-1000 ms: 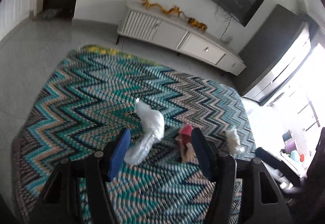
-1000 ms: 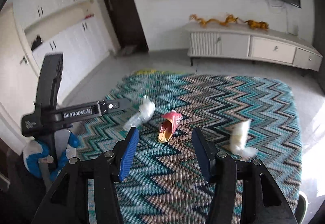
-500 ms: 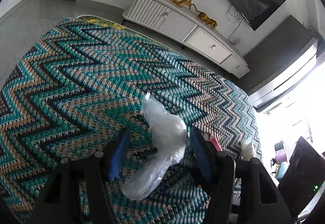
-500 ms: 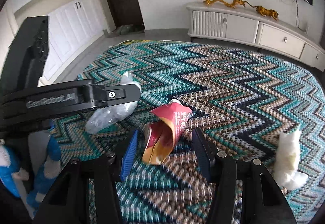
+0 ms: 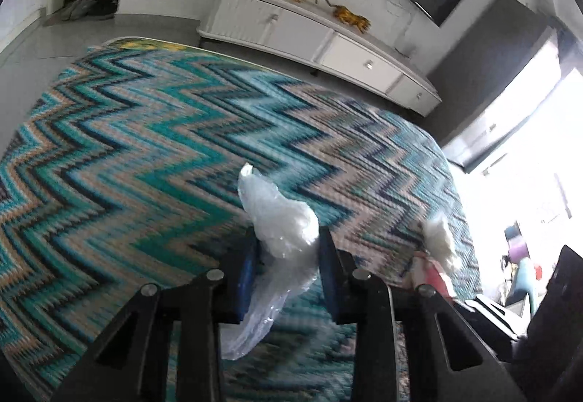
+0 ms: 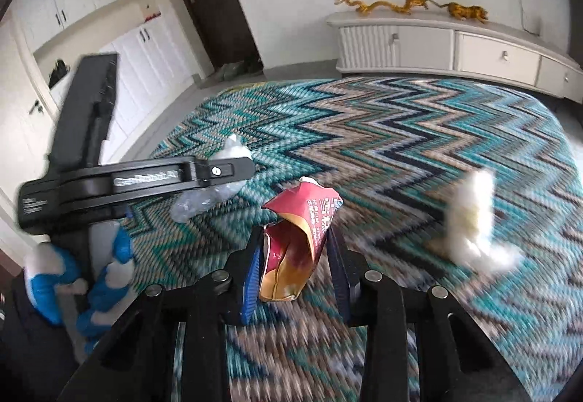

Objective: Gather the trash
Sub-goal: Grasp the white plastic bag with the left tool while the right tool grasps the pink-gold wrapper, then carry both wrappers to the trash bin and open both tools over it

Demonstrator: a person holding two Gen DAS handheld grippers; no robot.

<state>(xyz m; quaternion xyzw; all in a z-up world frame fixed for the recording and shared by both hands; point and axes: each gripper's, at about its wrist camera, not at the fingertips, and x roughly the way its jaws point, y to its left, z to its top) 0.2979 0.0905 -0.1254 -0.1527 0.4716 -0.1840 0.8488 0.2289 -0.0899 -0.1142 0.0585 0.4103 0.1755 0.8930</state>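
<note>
Your left gripper (image 5: 288, 267) has just been closing and seems to pinch the crumpled clear plastic bag (image 5: 280, 223), its long axis running forward between the jaws; your right gripper (image 6: 297, 274), also closing, clamps the crushed red-and-gold wrapper (image 6: 302, 238), its Chinese print blurred; beyond and rightward on the zigzag rug (image 6: 400, 132) lies a white crumpled tissue (image 6: 470, 223).

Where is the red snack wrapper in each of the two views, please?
Left wrist: red snack wrapper at lower right, partly hidden beside white crumpled paper.
Right wrist: lower centre, between the right gripper fingers.
Shared landmark: white cabinet.
</note>
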